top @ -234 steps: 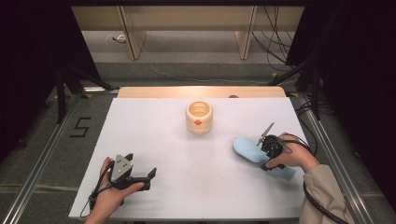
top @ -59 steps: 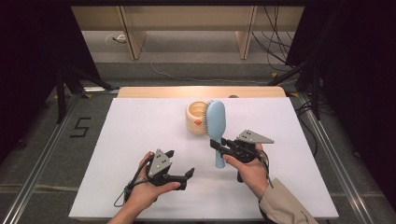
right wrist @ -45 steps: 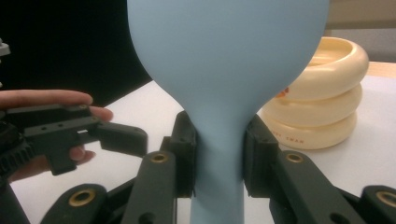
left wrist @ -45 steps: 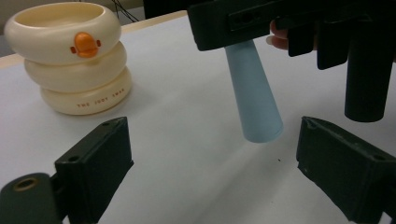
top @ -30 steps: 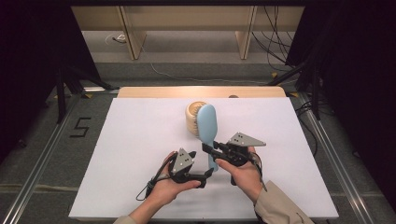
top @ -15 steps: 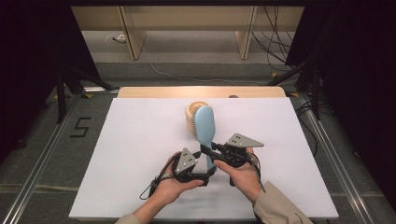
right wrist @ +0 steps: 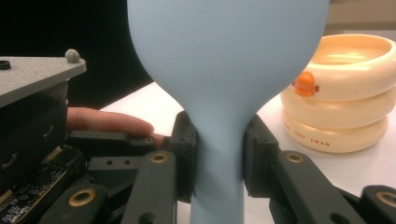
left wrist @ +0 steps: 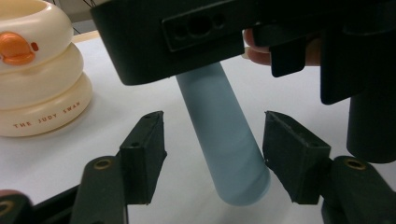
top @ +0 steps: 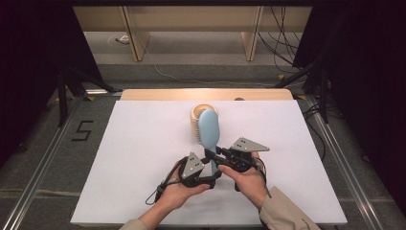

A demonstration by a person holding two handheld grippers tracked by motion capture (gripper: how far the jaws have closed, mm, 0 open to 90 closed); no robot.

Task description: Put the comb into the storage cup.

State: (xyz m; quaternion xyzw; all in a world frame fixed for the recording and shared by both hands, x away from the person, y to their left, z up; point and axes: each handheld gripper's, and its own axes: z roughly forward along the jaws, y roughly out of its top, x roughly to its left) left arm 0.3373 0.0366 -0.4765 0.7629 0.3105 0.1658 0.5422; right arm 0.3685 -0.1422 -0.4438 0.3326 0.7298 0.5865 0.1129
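1. Since the earlier frames, both hands have come together near the table's front edge, and the brush now stands upright, where it earlier lay flat at the right.
2. Left gripper (top: 209,178): its jaws have just been closing around the lower end of the brush handle (left wrist: 224,140). In the left gripper view the pads stand apart on either side of the handle, with gaps visible, so no grip is made yet. Judged purpose: a second hold, so the brush can pass from one hand to the other.
3. Blue brush (top: 208,128): held head up above the white table (top: 119,158), just in front of the holder.
4. Cream ringed holder (top: 195,115): an open-topped container with an orange duck mark; what its interior holds cannot be told.
5. Right gripper (right wrist: 218,140): clamped on the brush neck just below the head, which keeps the handle's end free for the left jaws.
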